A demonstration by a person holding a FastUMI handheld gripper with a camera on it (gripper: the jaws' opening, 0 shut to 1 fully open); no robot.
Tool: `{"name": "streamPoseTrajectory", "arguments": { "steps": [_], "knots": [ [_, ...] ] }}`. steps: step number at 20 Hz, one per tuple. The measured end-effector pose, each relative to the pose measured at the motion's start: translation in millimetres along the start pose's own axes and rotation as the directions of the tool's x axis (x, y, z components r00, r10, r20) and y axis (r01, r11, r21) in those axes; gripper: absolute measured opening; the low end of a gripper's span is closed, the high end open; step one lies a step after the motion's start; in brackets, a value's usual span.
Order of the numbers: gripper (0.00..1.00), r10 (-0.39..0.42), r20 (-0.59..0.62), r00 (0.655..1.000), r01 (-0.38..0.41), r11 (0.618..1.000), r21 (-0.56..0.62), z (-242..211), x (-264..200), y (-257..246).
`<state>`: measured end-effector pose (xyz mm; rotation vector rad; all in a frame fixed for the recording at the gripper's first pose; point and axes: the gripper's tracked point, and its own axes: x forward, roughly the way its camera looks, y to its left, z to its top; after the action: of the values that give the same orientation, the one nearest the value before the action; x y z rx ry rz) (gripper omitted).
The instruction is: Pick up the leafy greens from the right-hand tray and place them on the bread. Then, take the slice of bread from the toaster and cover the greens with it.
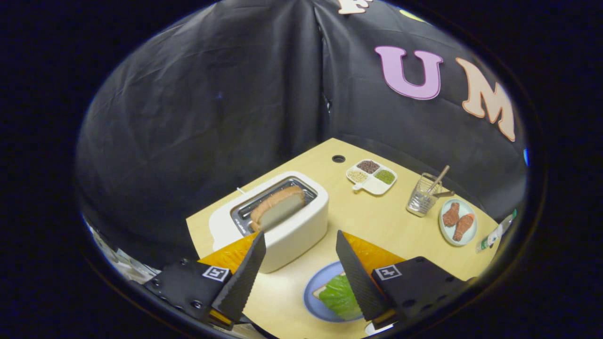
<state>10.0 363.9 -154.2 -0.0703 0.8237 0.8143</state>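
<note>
My gripper (299, 238) hangs open above the table, its two black ribbed fingers (245, 275) spread wide with nothing between them. Just beyond the fingertips stands a white toaster (292, 230) with a slice of bread (277, 207) sticking up out of its slot. Below, by the right finger, a blue plate (313, 289) carries a bread slice (325, 288) with the leafy greens (340, 296) lying on top; the right finger hides part of the greens and plate.
An orange mat (372, 254) lies under the plate and toaster. Farther back are a white divided dish of grains (372, 177), a glass with sticks (424, 194), a pale plate with two brown meat pieces (458, 221) and a bottle (494, 233) at the table's right edge.
</note>
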Motion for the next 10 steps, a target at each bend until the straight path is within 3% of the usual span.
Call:
{"name": "streamPoseTrajectory", "arguments": {
  "steps": [10],
  "knots": [
    [0.95, -0.001, 0.012, 1.0, 0.0, 0.997, 0.074, 35.6, 42.4, 23.8]
  ]
}}
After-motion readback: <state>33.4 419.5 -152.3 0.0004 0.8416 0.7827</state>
